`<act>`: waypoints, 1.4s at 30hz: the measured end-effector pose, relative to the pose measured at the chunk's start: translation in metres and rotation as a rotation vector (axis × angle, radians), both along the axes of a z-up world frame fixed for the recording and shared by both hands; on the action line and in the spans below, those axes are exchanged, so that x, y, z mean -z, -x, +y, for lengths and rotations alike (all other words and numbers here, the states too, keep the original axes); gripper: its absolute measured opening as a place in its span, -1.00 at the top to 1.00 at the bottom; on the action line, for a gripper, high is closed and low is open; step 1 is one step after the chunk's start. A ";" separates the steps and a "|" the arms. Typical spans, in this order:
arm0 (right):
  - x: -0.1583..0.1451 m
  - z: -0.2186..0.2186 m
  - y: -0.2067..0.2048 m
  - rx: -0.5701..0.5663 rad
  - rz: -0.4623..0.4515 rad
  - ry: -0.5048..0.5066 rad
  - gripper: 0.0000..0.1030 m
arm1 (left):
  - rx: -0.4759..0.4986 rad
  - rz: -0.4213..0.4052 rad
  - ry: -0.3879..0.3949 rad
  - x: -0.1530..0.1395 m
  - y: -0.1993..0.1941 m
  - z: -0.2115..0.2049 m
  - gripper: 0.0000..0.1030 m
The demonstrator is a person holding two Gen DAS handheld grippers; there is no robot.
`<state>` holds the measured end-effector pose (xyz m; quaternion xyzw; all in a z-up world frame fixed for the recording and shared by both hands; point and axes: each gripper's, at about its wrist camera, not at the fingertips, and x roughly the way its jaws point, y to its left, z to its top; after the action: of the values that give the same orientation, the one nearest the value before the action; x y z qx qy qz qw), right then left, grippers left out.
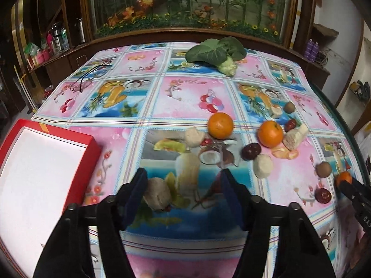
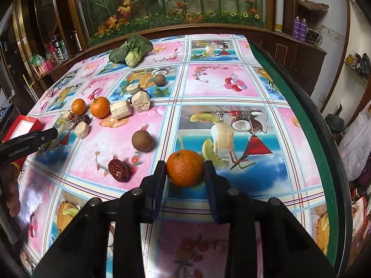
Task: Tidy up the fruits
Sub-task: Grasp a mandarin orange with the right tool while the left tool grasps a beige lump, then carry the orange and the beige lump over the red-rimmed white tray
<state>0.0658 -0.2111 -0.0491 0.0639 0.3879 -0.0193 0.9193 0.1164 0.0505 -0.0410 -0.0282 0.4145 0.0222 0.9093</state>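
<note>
My right gripper (image 2: 184,165) is shut on a small orange (image 2: 185,171), both pads pressed to its sides just above the tablecloth. The left wrist view shows that orange (image 1: 343,178) at the far right edge. My left gripper (image 1: 184,176) is open low over the table. A beige root chunk (image 1: 155,193) lies between its fingers beside the left pad, well apart from the right one. Two more oranges (image 1: 220,125) (image 1: 270,134) sit ahead among beige chunks (image 1: 262,165), dark red dates (image 1: 251,151) and a brown round fruit (image 1: 324,169).
A red box (image 1: 94,144) with a white inside lies at the left. A leafy green vegetable (image 1: 215,51) and a pair of glasses (image 1: 92,76) lie at the far side. The table's green rim (image 2: 308,106) runs along the right, with a wooden cabinet behind.
</note>
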 end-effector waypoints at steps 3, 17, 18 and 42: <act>0.000 0.001 0.000 0.002 0.000 -0.005 0.33 | 0.014 -0.002 0.041 -0.002 -0.006 0.005 -0.17; 0.000 -0.001 0.000 -0.003 0.000 -0.027 0.33 | 0.056 0.015 -0.085 0.011 -0.050 -0.017 0.56; 0.000 -0.001 0.000 -0.004 -0.001 -0.026 0.33 | 0.056 0.014 -0.091 0.011 -0.050 -0.018 0.56; -0.042 0.038 0.057 -0.064 -0.081 0.033 0.33 | 0.071 -0.101 0.068 -0.043 0.112 -0.007 0.56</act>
<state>0.0087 -0.1736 -0.0074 0.0371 0.3517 0.0062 0.9354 0.0044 0.0439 0.0019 -0.0453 0.3693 -0.0253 0.9279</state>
